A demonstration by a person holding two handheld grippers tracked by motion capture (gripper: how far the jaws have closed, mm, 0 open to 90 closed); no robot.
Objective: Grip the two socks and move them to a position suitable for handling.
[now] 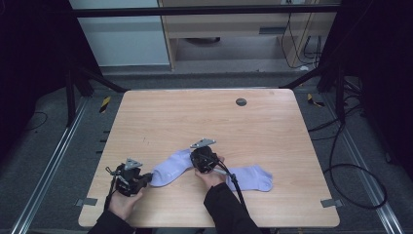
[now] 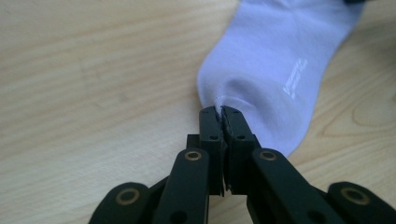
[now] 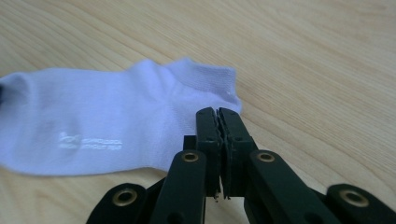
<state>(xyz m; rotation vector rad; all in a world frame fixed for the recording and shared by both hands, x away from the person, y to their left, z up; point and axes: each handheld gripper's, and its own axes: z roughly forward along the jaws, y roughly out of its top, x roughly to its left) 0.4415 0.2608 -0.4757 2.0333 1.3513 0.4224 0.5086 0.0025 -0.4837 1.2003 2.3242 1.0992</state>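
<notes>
A pale lilac sock (image 1: pixel 170 168) lies on the wooden table (image 1: pixel 195 117) between my two grippers. My left gripper (image 1: pixel 147 180) is at the sock's toe end. In the left gripper view its jaws (image 2: pixel 219 112) are shut on the toe of the sock (image 2: pixel 275 60), and the fabric puckers at the tips. My right gripper (image 1: pixel 197 157) is at the cuff end. In the right gripper view its jaws (image 3: pixel 218 113) are shut on the lower edge of the cuff of the sock (image 3: pixel 93 116), which lies flat with small white lettering on it.
A second lilac sock (image 1: pixel 251 178) lies to the right of the right hand, with the gripper's cable (image 1: pixel 236 187) crossing its near end. A small grey round cap (image 1: pixel 241 102) sits in the tabletop at the far side.
</notes>
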